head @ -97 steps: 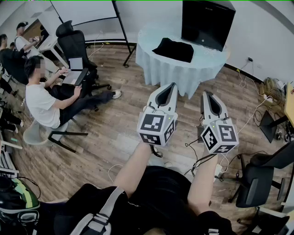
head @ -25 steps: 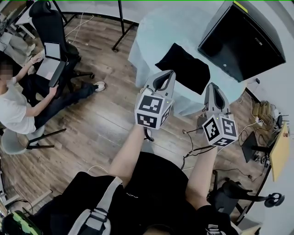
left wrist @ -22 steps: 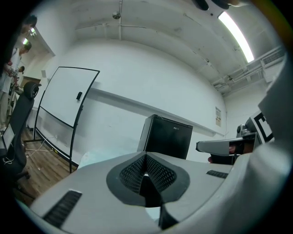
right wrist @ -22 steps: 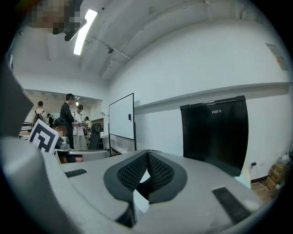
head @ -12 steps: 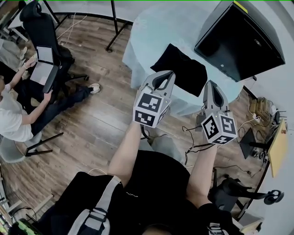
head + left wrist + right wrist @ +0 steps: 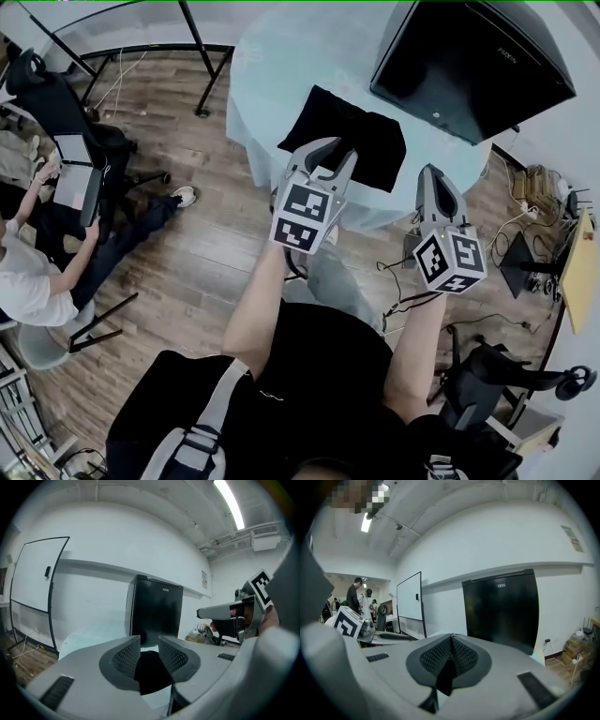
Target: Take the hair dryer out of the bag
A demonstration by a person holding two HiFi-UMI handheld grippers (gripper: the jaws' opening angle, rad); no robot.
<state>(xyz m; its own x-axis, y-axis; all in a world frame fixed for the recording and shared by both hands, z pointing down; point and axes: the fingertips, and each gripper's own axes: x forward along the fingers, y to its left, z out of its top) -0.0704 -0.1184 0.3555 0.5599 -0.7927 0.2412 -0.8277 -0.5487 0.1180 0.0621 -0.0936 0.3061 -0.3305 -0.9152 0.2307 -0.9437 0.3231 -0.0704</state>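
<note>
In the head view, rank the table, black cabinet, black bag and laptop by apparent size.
1. table
2. black cabinet
3. black bag
4. laptop, which looks smallest, though it is also farther from the camera.

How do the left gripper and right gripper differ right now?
The left gripper has its jaws apart, having just been opening, with nothing between them; the right gripper has its jaws together. In the head view the left gripper's tip overlaps the black bag; the right gripper's lies to its right. Both are empty.
</note>
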